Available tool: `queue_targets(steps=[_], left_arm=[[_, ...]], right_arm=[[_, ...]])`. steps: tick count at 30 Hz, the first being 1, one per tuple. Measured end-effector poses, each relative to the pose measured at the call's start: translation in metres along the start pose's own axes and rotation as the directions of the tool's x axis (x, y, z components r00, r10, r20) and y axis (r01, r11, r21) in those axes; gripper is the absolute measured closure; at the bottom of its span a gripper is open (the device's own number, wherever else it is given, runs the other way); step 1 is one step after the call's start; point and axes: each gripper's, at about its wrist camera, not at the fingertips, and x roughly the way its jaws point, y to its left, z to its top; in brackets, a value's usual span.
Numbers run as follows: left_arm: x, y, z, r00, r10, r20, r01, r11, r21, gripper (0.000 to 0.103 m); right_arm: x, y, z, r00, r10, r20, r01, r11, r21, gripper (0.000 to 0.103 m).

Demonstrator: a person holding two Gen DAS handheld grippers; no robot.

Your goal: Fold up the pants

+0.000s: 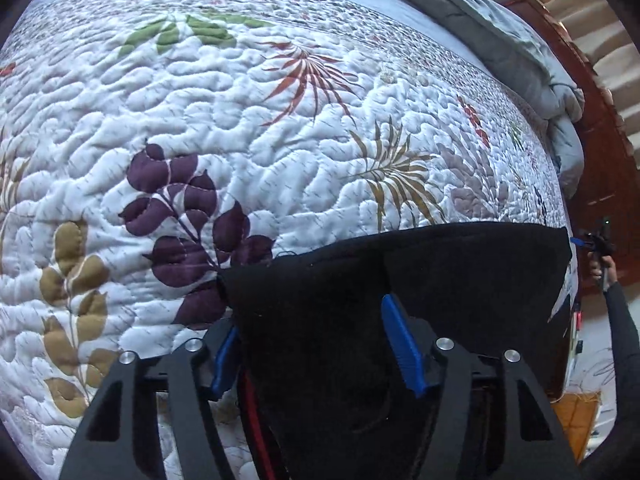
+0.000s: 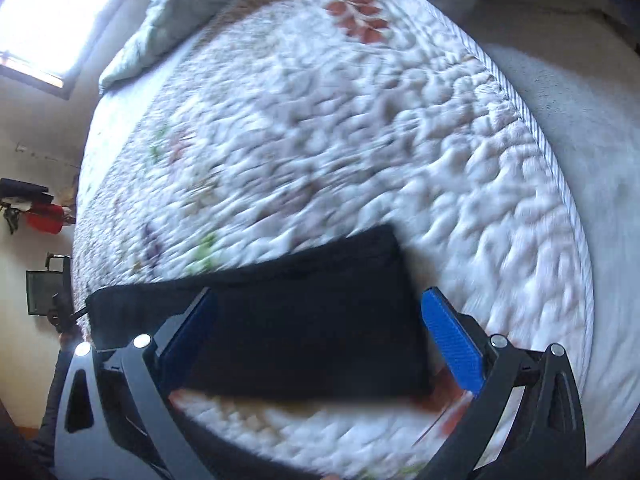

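Black pants (image 1: 400, 288) lie folded on a white quilted bedspread (image 1: 240, 128) with leaf prints. In the left wrist view my left gripper (image 1: 316, 344) is open, its blue pads either side of the near left end of the pants, right over the cloth. A red stripe (image 1: 256, 420) shows along the pants' edge by the left pad. My right gripper (image 1: 588, 242) shows small at the far right end of the pants. In the blurred right wrist view the right gripper (image 2: 320, 300) is open above the pants (image 2: 304, 328), holding nothing.
A grey-blue duvet (image 1: 520, 48) is bunched at the far edge of the bed by a dark wooden headboard (image 1: 600, 160). A bright window (image 2: 60, 12) is at the upper left. The bed's edge (image 2: 560, 200) and pale floor lie to the right.
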Motion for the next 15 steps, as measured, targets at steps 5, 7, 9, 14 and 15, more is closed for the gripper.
queue_targets(steps=[5, 7, 9, 14, 15], left_arm=[[0.001, 0.001, -0.001, 1.0, 0.027, 0.012, -0.026, 0.999, -0.033, 0.042], [0.0, -0.002, -0.002, 0.998, 0.069, 0.014, -0.068, 0.997, -0.03, 0.06], [-0.004, 0.001, -0.004, 0.997, 0.075, 0.018, -0.074, 0.996, -0.042, 0.071], [-0.005, -0.002, -0.003, 0.992, 0.121, 0.019, -0.12, 0.991, -0.05, 0.078], [-0.006, -0.005, -0.003, 0.991, 0.133, 0.019, -0.132, 0.99, -0.045, 0.083]], right_arm=[[0.035, -0.016, 0.015, 0.997, 0.036, -0.07, -0.04, 0.997, -0.063, 0.002], [0.034, -0.017, 0.013, 0.995, 0.066, -0.08, -0.074, 0.993, -0.096, 0.002], [0.03, -0.017, 0.01, 0.986, 0.138, -0.097, -0.149, 0.981, -0.122, 0.015], [0.031, -0.027, 0.013, 0.986, 0.127, -0.108, -0.14, 0.983, -0.118, 0.045], [0.027, -0.029, 0.012, 0.987, 0.123, -0.103, -0.135, 0.984, -0.115, 0.062]])
